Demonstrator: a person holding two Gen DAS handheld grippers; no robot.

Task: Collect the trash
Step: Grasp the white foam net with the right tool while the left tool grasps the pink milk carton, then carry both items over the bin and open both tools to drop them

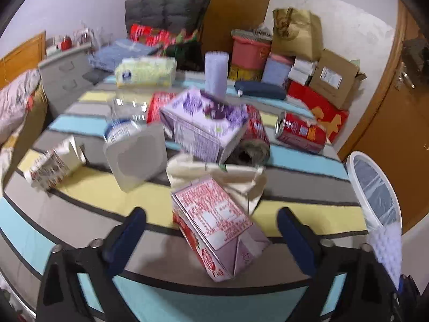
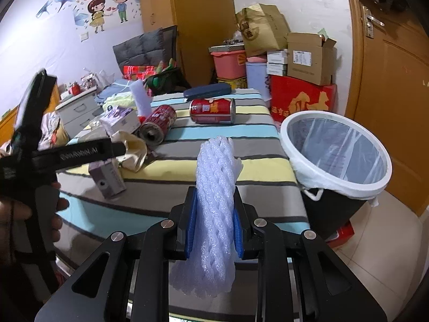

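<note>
Gripping foam netting [image 2: 214, 214], right tool [image 2: 214, 230] level, beside bin [image 2: 375, 185]

A white foam net [image 2: 215, 214] stands upright, pinched between blue pads [image 2: 191, 230]. At two o'clock sits a lined, white-rimmed bin [image 2: 375, 185], tilted. A pink carton [image 1: 219, 228] lies tipped at six o'clock; red cans [image 2: 213, 110] lie sideways at twelve.

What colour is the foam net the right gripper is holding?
White, slightly bluish: the foam net shows best in the right wrist view, clamped in the right gripper.
</note>
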